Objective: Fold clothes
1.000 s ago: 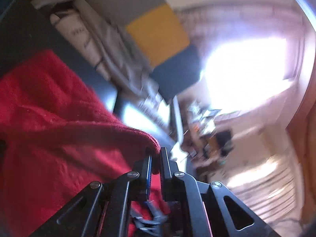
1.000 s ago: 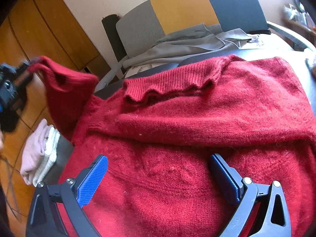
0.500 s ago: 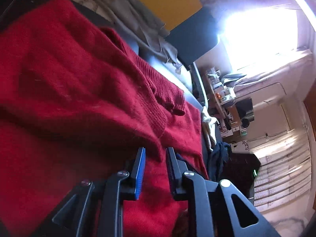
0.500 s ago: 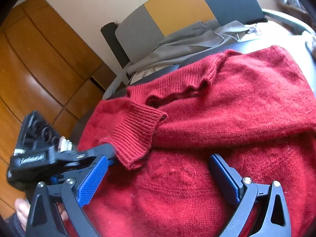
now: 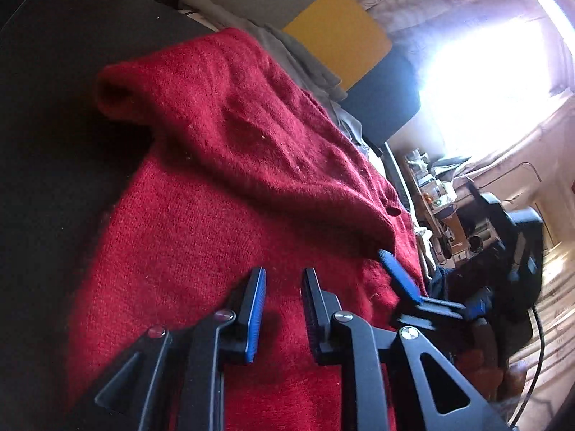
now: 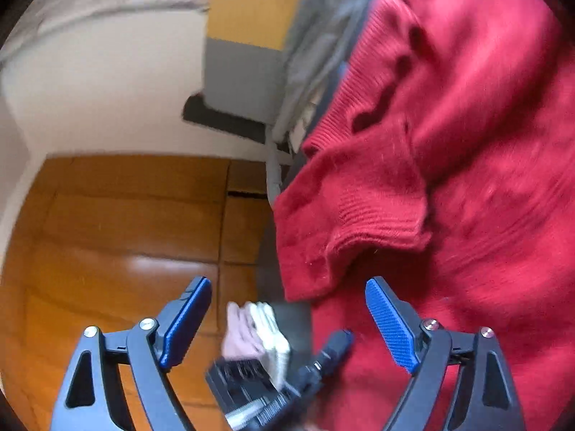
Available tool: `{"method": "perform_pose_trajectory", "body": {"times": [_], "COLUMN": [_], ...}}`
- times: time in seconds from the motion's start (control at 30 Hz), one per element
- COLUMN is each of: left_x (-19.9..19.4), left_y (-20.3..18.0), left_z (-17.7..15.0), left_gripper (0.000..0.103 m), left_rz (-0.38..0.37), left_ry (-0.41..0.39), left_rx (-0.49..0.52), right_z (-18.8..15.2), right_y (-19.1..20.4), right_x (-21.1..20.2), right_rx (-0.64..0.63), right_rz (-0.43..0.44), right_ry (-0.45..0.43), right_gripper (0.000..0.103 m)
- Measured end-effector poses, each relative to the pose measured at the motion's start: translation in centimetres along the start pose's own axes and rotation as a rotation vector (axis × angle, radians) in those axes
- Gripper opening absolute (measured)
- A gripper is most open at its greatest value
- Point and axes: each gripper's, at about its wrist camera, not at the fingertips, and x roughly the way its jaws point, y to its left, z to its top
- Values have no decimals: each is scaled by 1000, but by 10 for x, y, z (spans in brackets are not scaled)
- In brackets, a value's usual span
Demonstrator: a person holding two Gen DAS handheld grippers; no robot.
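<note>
A red knit sweater (image 5: 222,186) lies spread on a dark table (image 5: 54,107). Its ribbed sleeve cuff (image 6: 381,222) rests folded across the body (image 6: 485,143). My left gripper (image 5: 284,287) hovers low over the sweater's near part, its jaws a narrow gap apart with nothing between them. In the right wrist view the left gripper (image 6: 334,344) shows at the bottom, at the sweater's edge. My right gripper (image 6: 287,309) is rolled sideways beside that edge, and its wide jaws are closing with no cloth between them. The right gripper's blue pad (image 5: 399,280) touches the sweater's right side.
Grey garments (image 5: 298,54) lie on a sofa with grey, yellow and dark cushions (image 5: 337,32) behind the table. Folded pale clothes (image 6: 258,330) sit on the wooden floor (image 6: 107,233) below the table edge. A cluttered shelf (image 5: 438,194) stands by a bright window.
The left gripper carried the sleeve over the sweater's body, let go of the cuff and dropped lower. The right gripper rolled sharply, and its jaws narrowed a little.
</note>
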Motion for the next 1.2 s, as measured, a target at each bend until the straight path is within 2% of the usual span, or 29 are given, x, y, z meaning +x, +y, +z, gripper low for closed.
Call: {"method": "perform_pose_trajectory", "body": {"times": [0.13,0.2,0.23,0.27,0.3,0.33,0.37,0.43,0.53,0.63,0.7,0.8,0.93,1.03,1.2], "left_x": [-4,-2,-2,-3,-4,-4,-5,-6,-8,-9,-7,3,3,3,14], "left_y": [8,9,10,11,12,13,14,16,21,22,20,14,13,11,-5], "left_z": [1,0,-1,-2,-3,-3,-3,-3,-3,-1,1,3,8,10,17], "left_gripper": [20,19,19,19,19,19,19,19,19,19,19,19,22,23,25], "left_rz": [-45,-62,-68,-73,-78,-84,-91,-102,-114,-113,-112,-111,-116,-109,-154], "left_ry": [7,9,8,9,9,9,8,8,11,16,20,34,54,67,62], "left_rx": [-20,-12,-4,4,11,11,6,0,-12,-19,-27,-54,-96,-95,-142], "right_z": [2,8,7,7,6,5,4,4,1,-6,-7,-7,2,-6,-1], "right_y": [-8,-11,-7,-2,2,5,6,9,19,34,42,57,83,127,211], "right_x": [26,31,34,37,40,41,41,39,38,42,46,50,40,38,32], "right_rx": [96,103,61,19,-23,-61,-85,-122,-219,-357,-440,-562,-674,-868,-1067], "right_rz": [-110,-180,-245,-310,-372,-413,-442,-477,-544,-610,-656,-708,-731,-747,-670], "right_ry": [-116,-183,-185,-187,-188,-184,-182,-183,-173,-161,-141,-124,-122,-109,-108], "right_gripper": [89,80,65,46,38,27,20,16,16,16,10,9,9,9,9]}}
